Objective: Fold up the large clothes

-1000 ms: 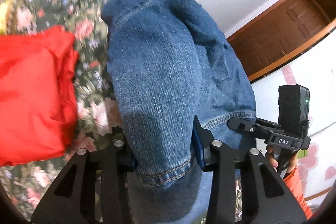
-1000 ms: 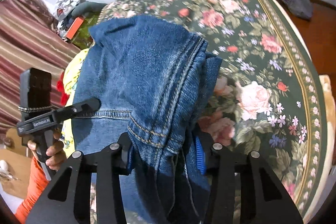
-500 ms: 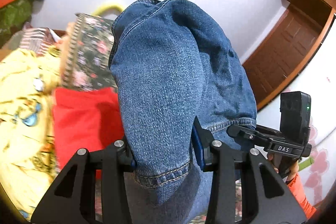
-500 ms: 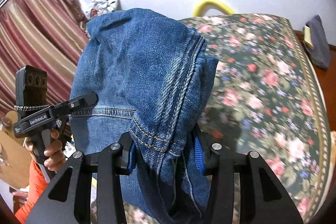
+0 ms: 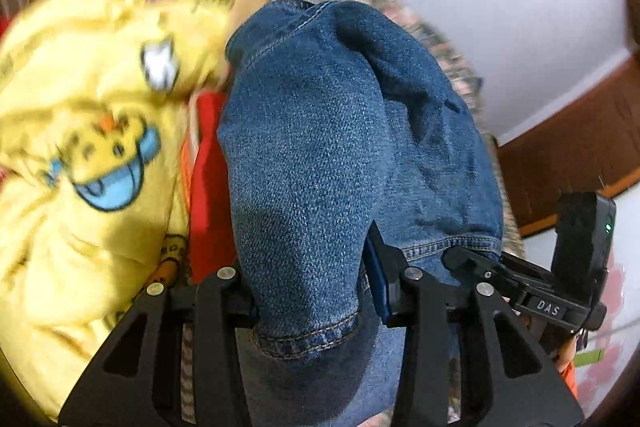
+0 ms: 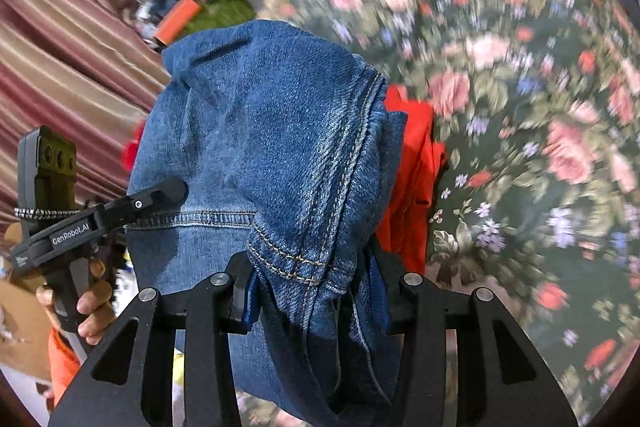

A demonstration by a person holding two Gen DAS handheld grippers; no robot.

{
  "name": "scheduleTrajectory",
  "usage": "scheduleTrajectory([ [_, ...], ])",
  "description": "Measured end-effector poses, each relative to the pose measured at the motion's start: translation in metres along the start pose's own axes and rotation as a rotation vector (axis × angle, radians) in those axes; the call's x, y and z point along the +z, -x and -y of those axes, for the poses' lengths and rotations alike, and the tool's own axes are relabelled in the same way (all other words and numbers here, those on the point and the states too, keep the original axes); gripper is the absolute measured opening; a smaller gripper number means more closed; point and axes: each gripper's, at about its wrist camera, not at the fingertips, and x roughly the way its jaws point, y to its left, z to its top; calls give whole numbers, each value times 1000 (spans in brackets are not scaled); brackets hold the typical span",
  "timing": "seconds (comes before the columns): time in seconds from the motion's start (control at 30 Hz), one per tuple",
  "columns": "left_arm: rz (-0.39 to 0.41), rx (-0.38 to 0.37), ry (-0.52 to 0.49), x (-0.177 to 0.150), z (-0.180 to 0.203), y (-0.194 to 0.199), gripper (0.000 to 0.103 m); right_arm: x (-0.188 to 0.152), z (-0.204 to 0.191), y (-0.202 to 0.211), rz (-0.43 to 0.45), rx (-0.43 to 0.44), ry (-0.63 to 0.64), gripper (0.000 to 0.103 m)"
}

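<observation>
Folded blue jeans (image 5: 336, 155) hang in the air, bunched thick between both grippers. My left gripper (image 5: 312, 301) is shut on a hemmed fold of the denim. In the right wrist view the jeans (image 6: 264, 163) fill the middle, and my right gripper (image 6: 314, 297) is shut on a seamed fold. Each view shows the other gripper beside the cloth: the right one (image 5: 472, 263) in a hand at the lower right, the left one (image 6: 172, 189) in a hand at the lower left. The lower part of the jeans is hidden behind the jaws.
A yellow printed garment (image 5: 80, 155) and a red garment (image 5: 208, 187) lie left of the jeans. The red garment (image 6: 416, 179) rests on a floral bedspread (image 6: 520, 107). Striped curtains (image 6: 60, 59) hang at the left; a wooden door (image 5: 580, 147) is at the right.
Both grippers have swung sideways and a little down with the jeans still held. The yellow garment has come into the left view, and the red garment now shows behind the jeans in the right view.
</observation>
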Motion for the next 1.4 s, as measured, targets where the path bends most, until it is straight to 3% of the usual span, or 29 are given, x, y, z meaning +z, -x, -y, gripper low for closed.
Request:
scheduleTrajectory([
  [0.23,37,87,-45,-14,-16,-28,66,-1,3,-15,23,-97,81,55],
  [0.37,50,153,-88,-28,-17,-17,81,-19,-7,5,58,-182,88,72],
  [0.67,77,213,-147,-82,-1,32,82,-64,-17,50,20,-219,111,73],
  [0.83,123,274,-225,-117,29,69,82,-88,-53,95,87,-255,212,73],
  [1.03,296,230,-282,-146,77,154,82,-114,-107,177,294,-204,302,73],
  [1.27,604,181,-372,-202,139,269,82,-154,-157,266,581,-114,354,73],
  [1.4,751,171,-421,-240,163,311,82,-183,-176,302,726,-88,379,73],
])
